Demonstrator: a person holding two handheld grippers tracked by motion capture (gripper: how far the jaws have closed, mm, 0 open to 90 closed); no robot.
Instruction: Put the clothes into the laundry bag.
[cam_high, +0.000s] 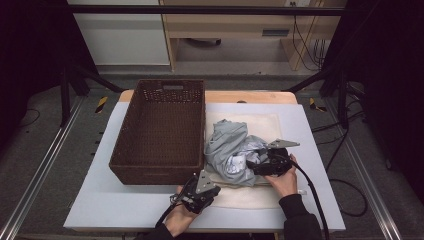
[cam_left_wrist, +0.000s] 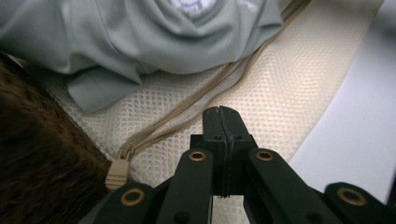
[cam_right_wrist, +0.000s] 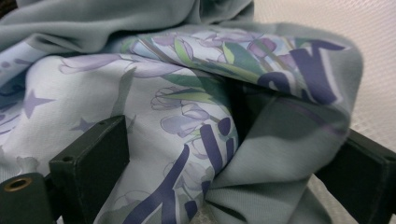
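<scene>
A: The basket (cam_high: 160, 132) is dark woven wicker, rough; the bag (cam_left_wrist: 261, 88) is cream mesh cloth with a plastic zip pull (cam_left_wrist: 116, 173).

B: The garment (cam_right_wrist: 154, 93) is soft matt grey-green cloth, printed with lilac flowers; the table (cam_high: 115, 200) top is smooth and pale.

floor: grey (cam_high: 45, 150) | rear: white cabinet (cam_high: 120, 35), wooden desk (cam_high: 235, 25) | sides: dark | cables (cam_high: 305, 45)
</scene>
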